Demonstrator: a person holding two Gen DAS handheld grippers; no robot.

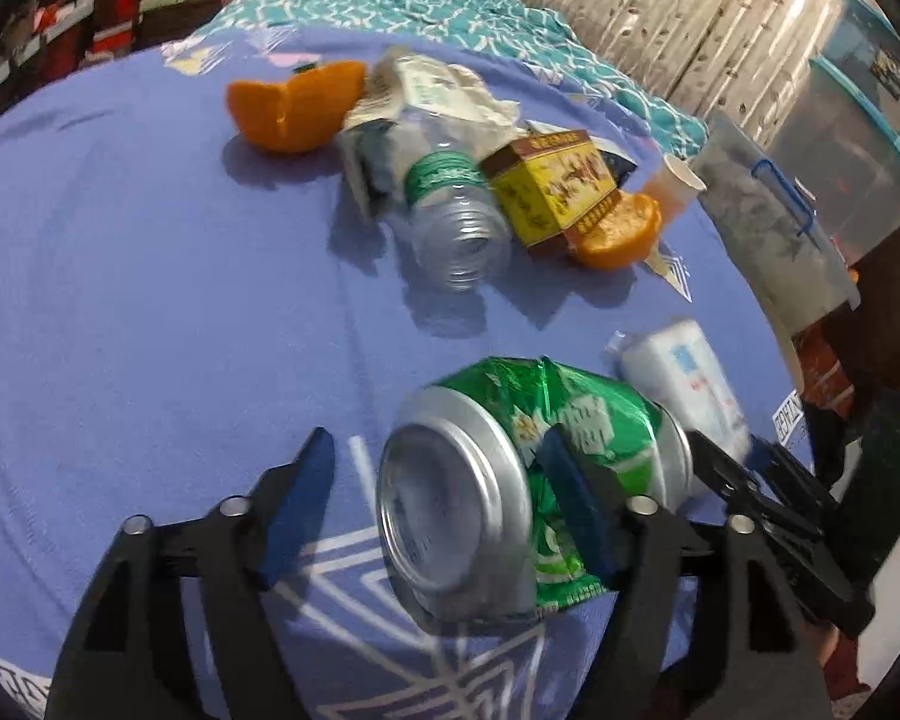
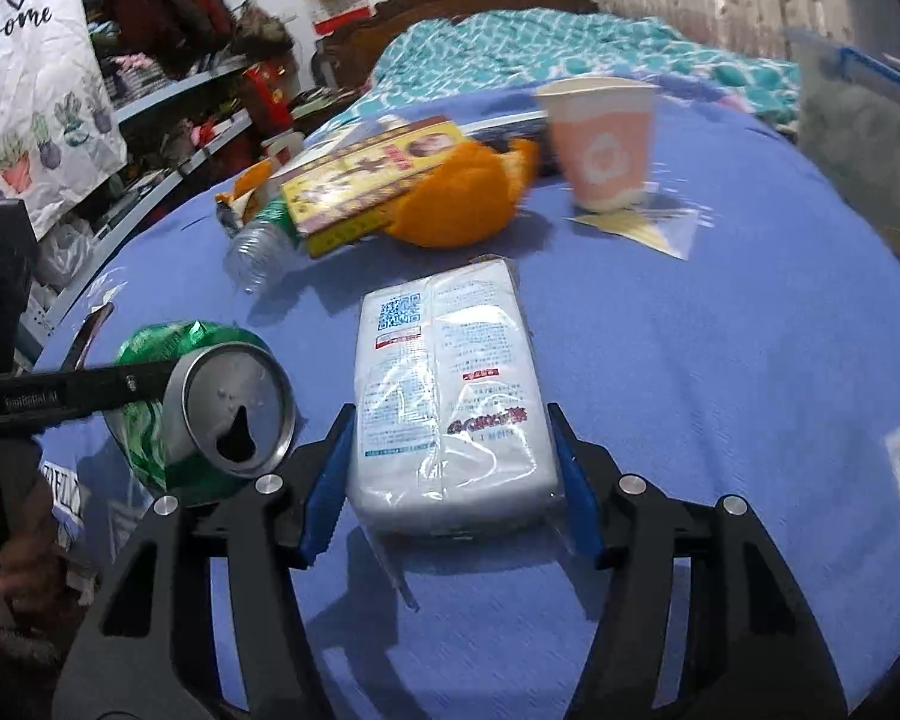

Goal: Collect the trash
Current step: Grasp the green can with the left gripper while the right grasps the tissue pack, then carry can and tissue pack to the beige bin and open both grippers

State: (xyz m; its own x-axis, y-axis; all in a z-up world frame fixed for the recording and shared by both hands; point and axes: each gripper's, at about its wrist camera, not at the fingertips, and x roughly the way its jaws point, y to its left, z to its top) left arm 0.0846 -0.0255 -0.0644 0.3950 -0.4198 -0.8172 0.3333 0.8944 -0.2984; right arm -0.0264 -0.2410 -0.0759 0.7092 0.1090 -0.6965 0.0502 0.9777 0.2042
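Two pickups in hand on the blue bed sheet (image 1: 150,300). Left hand-held gripper (image 1: 435,438): released, pitched steeply down over the crushed green can (image 1: 450,510), which lies on its side; one pad clear of the can's base, the other lying against its dented wall. Best to shift sideways until both pads flank the body, then squeeze across the crumpled middle, not the slick rim. Right hand-held gripper (image 2: 450,414): angled down, pads hard by both long sides of the white tissue pack (image 2: 444,372) lying flat just beside the can; cannot tell whether actually pinching. Best to close gently, since the soft wrap likely gives. Keep the two tools from colliding, being close together.
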